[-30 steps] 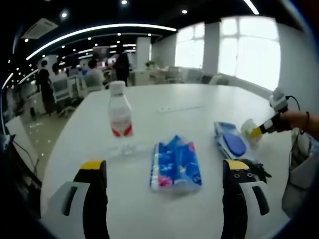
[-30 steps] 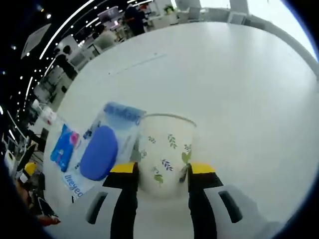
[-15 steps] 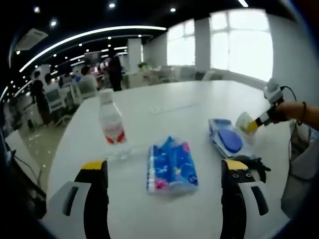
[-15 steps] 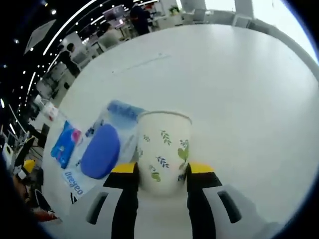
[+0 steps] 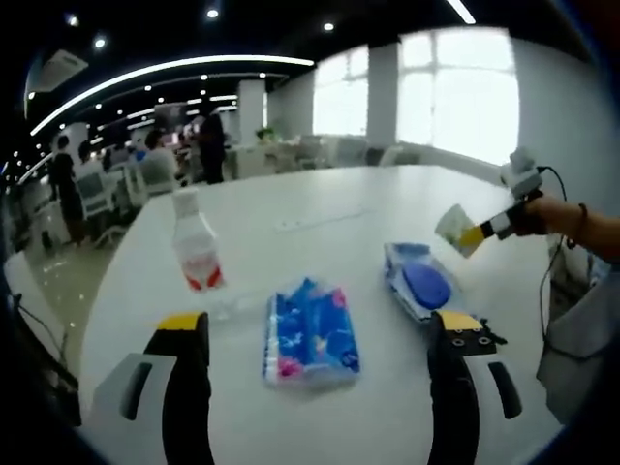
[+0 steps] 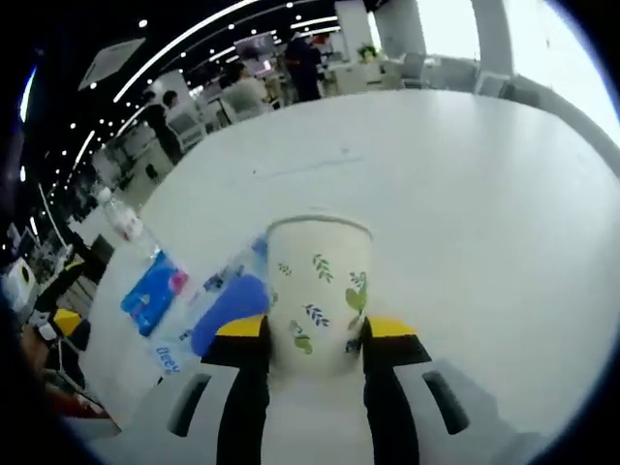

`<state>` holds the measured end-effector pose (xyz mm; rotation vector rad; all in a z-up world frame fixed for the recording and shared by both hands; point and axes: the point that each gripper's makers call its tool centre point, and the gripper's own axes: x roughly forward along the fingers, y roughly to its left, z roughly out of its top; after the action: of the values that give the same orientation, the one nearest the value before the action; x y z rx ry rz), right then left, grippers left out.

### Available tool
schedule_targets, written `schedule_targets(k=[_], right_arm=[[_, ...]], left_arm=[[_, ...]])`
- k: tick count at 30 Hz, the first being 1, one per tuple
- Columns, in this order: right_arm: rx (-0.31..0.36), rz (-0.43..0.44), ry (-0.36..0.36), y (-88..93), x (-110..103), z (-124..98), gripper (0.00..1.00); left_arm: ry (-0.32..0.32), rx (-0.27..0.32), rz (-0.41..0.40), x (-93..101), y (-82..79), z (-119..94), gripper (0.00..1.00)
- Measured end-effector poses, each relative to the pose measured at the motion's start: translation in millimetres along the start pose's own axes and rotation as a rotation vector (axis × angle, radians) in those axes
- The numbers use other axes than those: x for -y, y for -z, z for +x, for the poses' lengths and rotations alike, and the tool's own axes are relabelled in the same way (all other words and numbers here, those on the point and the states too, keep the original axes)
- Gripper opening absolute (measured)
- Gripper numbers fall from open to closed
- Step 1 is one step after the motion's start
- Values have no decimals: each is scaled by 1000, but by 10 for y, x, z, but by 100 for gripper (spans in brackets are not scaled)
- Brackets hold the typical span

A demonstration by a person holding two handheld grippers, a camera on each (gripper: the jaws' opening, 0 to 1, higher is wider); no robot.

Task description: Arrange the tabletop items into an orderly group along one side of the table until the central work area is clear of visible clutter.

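Big white table (image 5: 320, 208) is carrying a water bottle (image 5: 197, 254) standing upright, a blue tissue pack (image 5: 310, 334) lying flat beside it, and a blue-lidded wipes pack (image 5: 418, 286) sitting further right.

Beyond the table, people (image 5: 208, 136) stand among desks and chairs (image 5: 97, 194), ceiling lights (image 5: 165, 68) curve overhead, and bright windows (image 5: 465, 92) glow behind white pillars (image 5: 380, 92).

Bright windows, dim ceiling, soft fisheye blur.
Far windows (image 5: 465, 92) blow out white; ceiling lights (image 5: 174, 70) streak; table (image 6: 465, 184) glares palely; edges curve.
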<state>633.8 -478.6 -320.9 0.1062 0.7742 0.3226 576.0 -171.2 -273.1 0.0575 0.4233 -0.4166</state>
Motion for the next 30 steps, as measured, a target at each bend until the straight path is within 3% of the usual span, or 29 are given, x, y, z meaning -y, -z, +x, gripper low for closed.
schedule_targets(k=[19, 30], right_arm=[[122, -93, -221, -269, -733, -214, 37], [217, -237, -363, -342, -1233, -336, 37]], left_arm=[[121, 50, -3, 397, -200, 13, 89], [204, 74, -17, 618, -330, -3, 87]])
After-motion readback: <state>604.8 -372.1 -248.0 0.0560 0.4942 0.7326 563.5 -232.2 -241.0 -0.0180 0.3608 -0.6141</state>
